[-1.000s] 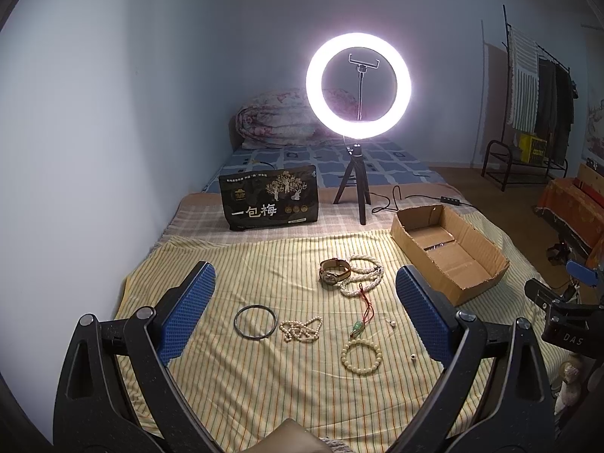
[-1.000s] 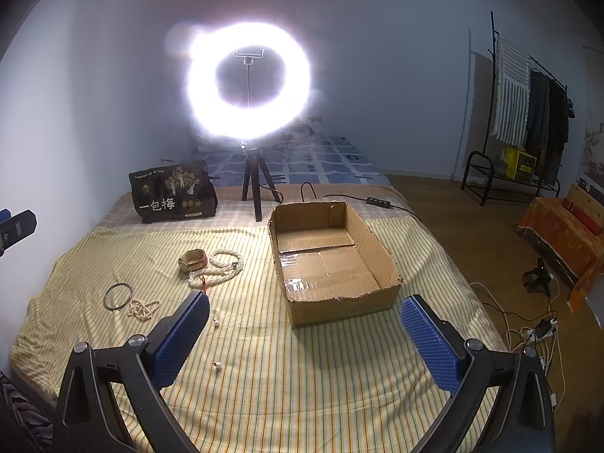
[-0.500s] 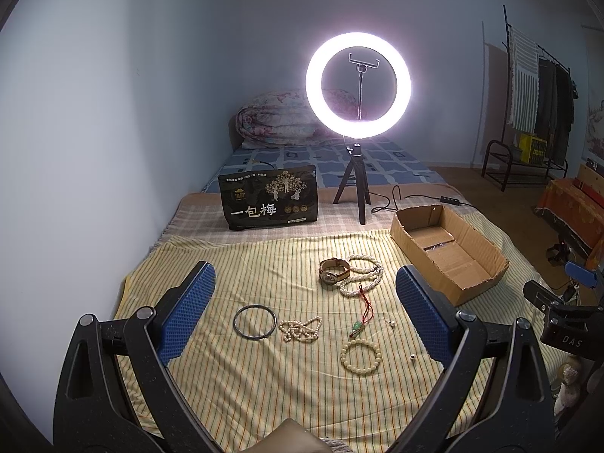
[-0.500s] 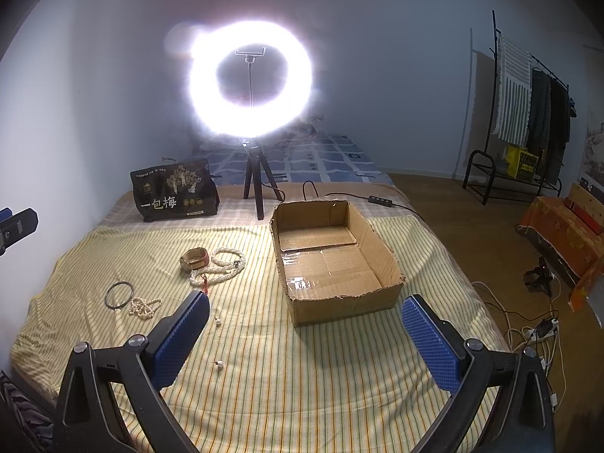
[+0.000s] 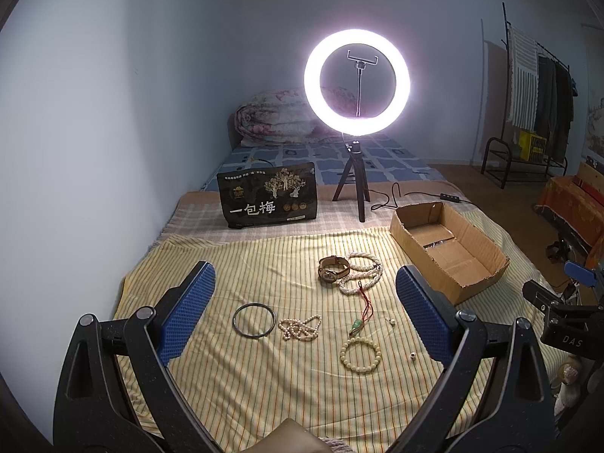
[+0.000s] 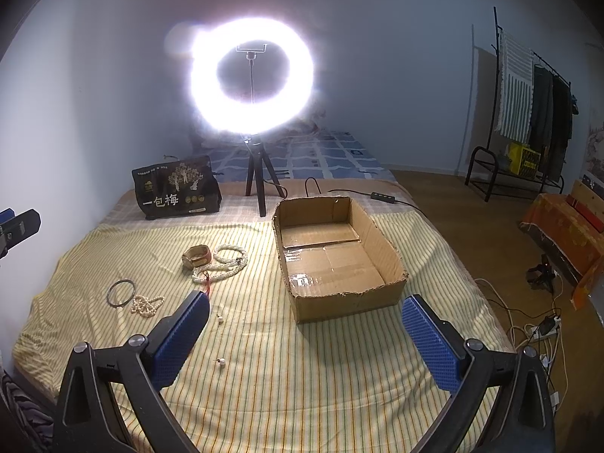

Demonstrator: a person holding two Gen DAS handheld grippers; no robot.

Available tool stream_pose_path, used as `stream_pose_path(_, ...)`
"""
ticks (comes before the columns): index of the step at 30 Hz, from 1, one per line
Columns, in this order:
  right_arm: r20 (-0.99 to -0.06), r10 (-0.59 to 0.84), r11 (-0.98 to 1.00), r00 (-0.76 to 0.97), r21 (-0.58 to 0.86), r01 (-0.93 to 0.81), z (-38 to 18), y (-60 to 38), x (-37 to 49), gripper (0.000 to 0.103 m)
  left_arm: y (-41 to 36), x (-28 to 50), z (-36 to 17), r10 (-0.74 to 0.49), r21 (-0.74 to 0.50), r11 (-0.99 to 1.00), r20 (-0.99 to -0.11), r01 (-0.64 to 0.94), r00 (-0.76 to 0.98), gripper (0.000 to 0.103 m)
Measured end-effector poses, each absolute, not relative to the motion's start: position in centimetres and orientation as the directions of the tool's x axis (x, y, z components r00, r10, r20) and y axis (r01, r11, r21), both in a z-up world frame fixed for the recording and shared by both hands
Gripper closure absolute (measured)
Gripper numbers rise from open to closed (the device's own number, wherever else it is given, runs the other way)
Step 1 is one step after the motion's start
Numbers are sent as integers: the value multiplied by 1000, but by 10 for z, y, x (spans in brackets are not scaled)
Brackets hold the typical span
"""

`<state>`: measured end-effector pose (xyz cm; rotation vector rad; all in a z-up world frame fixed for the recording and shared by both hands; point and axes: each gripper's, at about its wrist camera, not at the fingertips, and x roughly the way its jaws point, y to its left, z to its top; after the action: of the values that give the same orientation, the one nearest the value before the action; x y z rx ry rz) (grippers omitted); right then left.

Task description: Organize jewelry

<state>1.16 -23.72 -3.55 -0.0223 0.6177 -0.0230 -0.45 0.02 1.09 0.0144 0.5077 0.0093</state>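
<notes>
Jewelry lies spread on the yellow striped cloth (image 5: 264, 256): a dark metal bangle (image 5: 254, 319), a small pearl strand (image 5: 301, 328), a cream bead bracelet (image 5: 360, 356), a green pendant on a red cord (image 5: 358, 325), a gold watch (image 5: 332, 268) and a long white bead necklace (image 5: 362, 272). Two pearl earrings (image 6: 220, 318) lie loose. An empty cardboard box (image 6: 332, 256) stands to the right of the jewelry. My left gripper (image 5: 302, 313) hovers open above the jewelry. My right gripper (image 6: 302, 334) is open in front of the box, holding nothing.
A lit ring light on a tripod (image 5: 356, 79) and a black printed bag (image 5: 268, 198) stand behind the cloth. A folded quilt (image 5: 279, 117) lies at the bed's head. Cables and a power strip (image 6: 543, 328) lie on the floor at right, near a clothes rack (image 6: 528, 113).
My right gripper has drifted slightly, so the box and ring light shift a little right in its view. The left view is unchanged.
</notes>
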Motion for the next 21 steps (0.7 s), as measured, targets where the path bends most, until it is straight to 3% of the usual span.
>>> stream_pose_path(8,-602,1,1000,798,-22,-17,-41,-234,15,0,3,-2,5,26,26,1000,-512,-15,859,5)
stream_pose_path(21,-658,67,994,750,-17,-104,-73,-226,28,0,47,27,-34,106,78,994,-660,-72,744,5)
